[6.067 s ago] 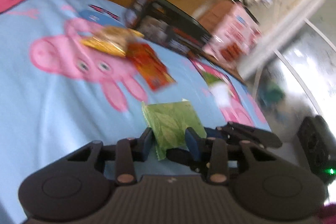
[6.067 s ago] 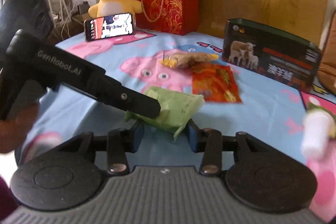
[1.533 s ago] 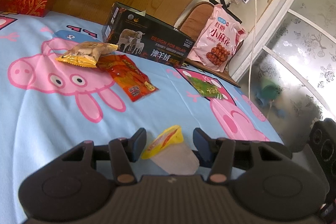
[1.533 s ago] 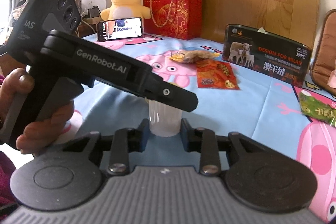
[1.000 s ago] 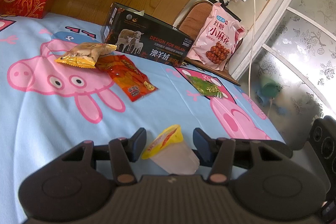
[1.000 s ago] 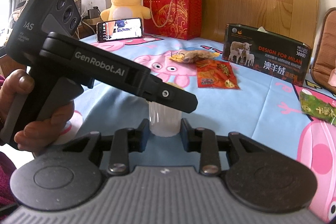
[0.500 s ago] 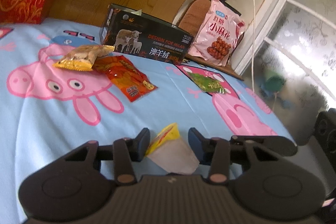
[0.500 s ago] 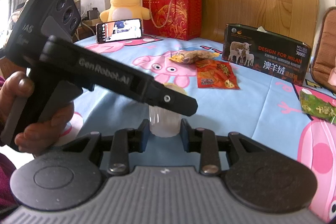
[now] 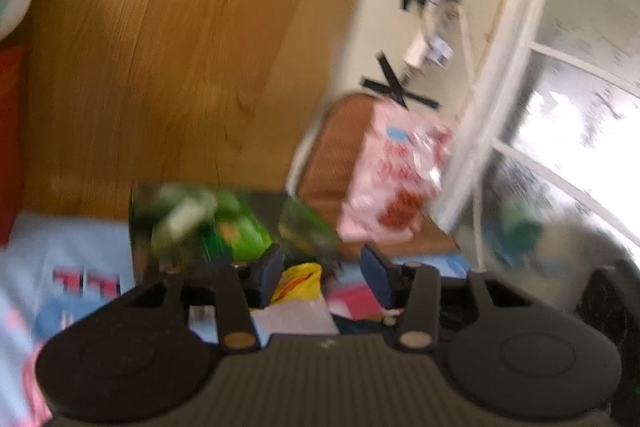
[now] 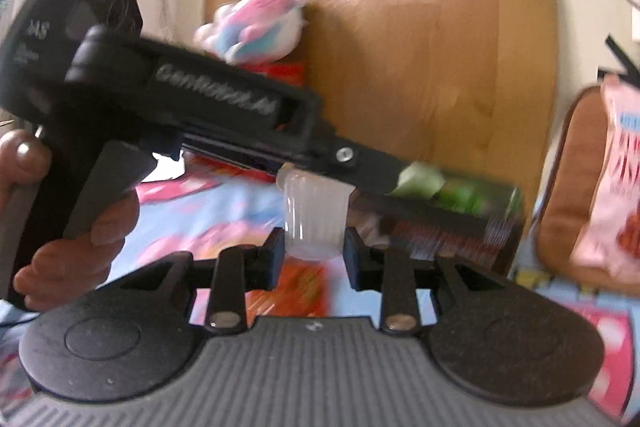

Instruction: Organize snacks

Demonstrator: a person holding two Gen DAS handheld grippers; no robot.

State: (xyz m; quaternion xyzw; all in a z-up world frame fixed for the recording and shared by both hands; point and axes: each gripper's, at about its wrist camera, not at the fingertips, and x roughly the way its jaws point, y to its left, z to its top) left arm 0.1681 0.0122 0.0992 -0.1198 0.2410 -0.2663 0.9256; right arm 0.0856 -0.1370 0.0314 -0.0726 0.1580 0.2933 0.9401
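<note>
My right gripper (image 10: 313,254) is shut on a clear ribbed jelly cup (image 10: 314,219) and holds it in the air. The same cup, with its yellow lid (image 9: 298,281), sits between the fingers of my left gripper (image 9: 323,273), whose jaws stand wider than the cup. The left gripper's body (image 10: 192,107) crosses the right wrist view just above the cup. Ahead is the dark open box (image 9: 160,227) with green snack packets (image 9: 236,233) inside; it also shows in the right wrist view (image 10: 460,219). Both views are blurred.
A pink snack bag (image 9: 396,183) leans on a brown chair cushion (image 9: 332,155) to the right of the box. An orange-red packet (image 10: 296,287) lies on the blue cartoon cloth (image 9: 60,239) below the cup. A wooden panel (image 9: 180,47) stands behind.
Both grippers have lifted with the jelly cup and moved forward toward the dark box, which is now close ahead. The views have tilted upward and blurred.
</note>
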